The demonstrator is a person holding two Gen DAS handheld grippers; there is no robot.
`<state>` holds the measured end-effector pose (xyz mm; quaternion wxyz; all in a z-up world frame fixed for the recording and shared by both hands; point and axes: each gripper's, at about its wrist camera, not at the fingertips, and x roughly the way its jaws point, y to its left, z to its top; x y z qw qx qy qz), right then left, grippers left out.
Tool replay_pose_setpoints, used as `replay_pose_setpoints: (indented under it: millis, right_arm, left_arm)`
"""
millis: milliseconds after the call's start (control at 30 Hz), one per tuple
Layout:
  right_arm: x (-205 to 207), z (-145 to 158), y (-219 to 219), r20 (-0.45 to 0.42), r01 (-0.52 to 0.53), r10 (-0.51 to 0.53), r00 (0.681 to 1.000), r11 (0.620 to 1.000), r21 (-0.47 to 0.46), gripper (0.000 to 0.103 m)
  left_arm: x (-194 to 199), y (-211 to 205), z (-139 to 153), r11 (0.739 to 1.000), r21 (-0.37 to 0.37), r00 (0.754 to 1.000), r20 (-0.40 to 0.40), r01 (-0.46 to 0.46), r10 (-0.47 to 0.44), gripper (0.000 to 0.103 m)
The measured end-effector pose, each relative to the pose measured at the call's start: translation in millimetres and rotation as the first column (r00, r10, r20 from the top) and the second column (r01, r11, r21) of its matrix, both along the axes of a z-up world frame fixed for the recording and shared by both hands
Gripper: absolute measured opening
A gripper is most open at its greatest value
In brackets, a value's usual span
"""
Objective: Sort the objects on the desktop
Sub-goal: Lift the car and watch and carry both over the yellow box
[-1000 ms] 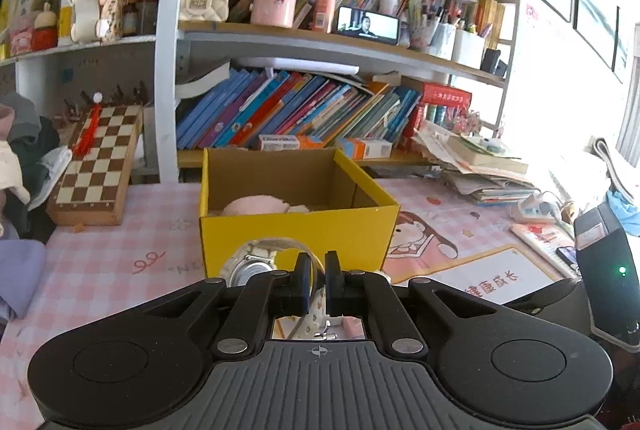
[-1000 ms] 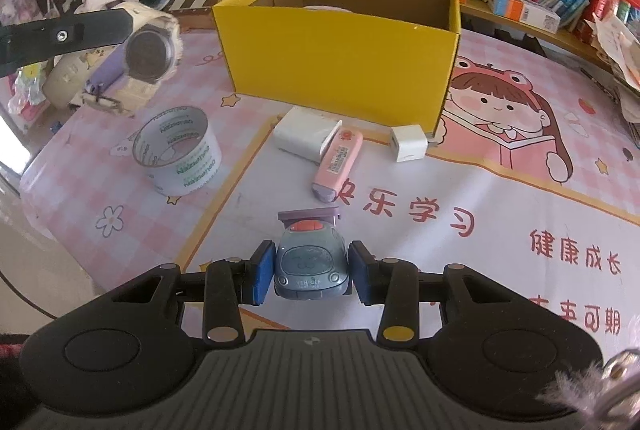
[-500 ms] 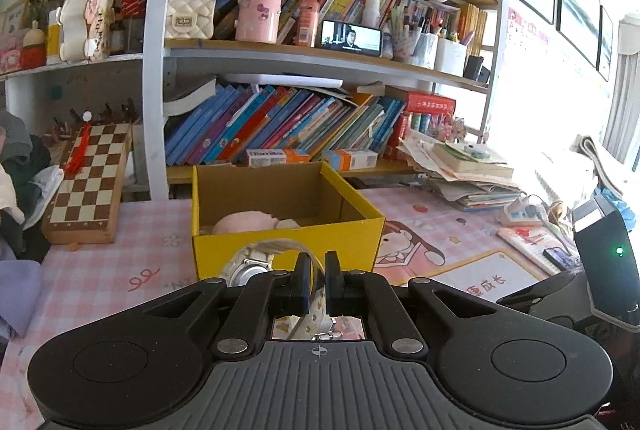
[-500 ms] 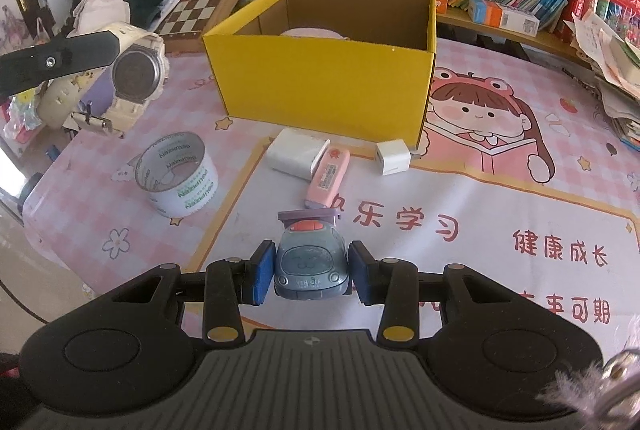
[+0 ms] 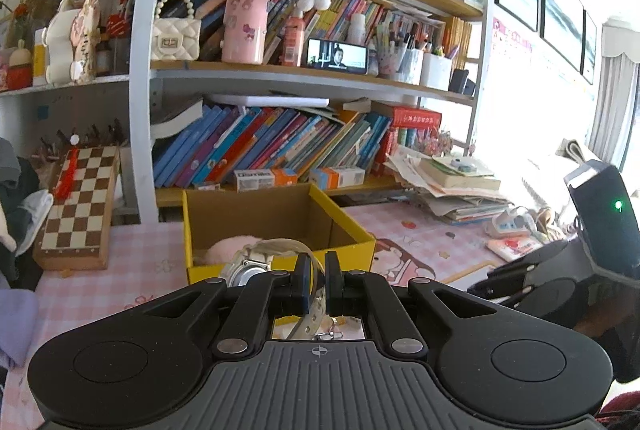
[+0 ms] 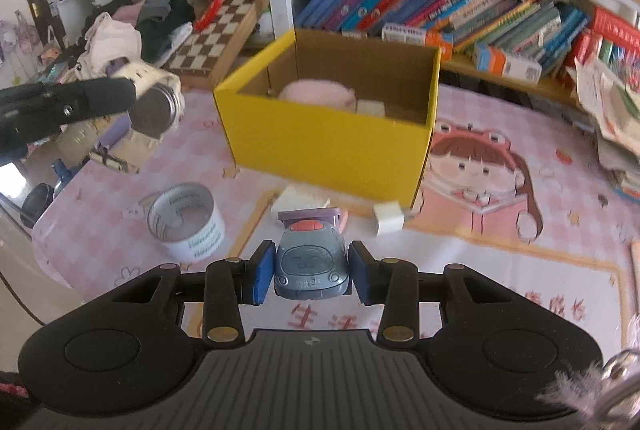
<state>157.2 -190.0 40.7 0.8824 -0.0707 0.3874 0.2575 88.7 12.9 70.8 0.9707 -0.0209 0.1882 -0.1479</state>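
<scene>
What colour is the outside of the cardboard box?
Yellow outside, plain brown inside; the box shows best in the right wrist view.

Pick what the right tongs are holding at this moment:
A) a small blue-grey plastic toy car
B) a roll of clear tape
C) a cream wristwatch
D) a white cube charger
A: in the right wrist view the right tongs are clamped on the sides of the small blue-grey plastic toy car, held above the pink desk mat.
</scene>
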Motion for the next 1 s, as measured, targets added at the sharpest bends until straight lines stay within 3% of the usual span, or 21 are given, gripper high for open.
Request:
replay_pose_setpoints:
  millis: [400, 1000]
  right_arm:
    - [43.7, 44.5, 1.5, 0.102, -0.061, 0.06, 0.993, 0.998, 0.009, 0.038]
    - [154.6, 65.3, 9.8, 0.196, -0.169, 0.17, 0.966, 0.985, -0.026, 0.038]
  left_arm:
    - [32.4, -2.4, 17.9, 1.0, 0.015, 0.999, 0.054, 0.003, -0.004, 0.005]
    - [120.1, -13.6, 22.3, 0.996, 0.076, 0.999, 0.028, -0.037, 0.035, 0.006]
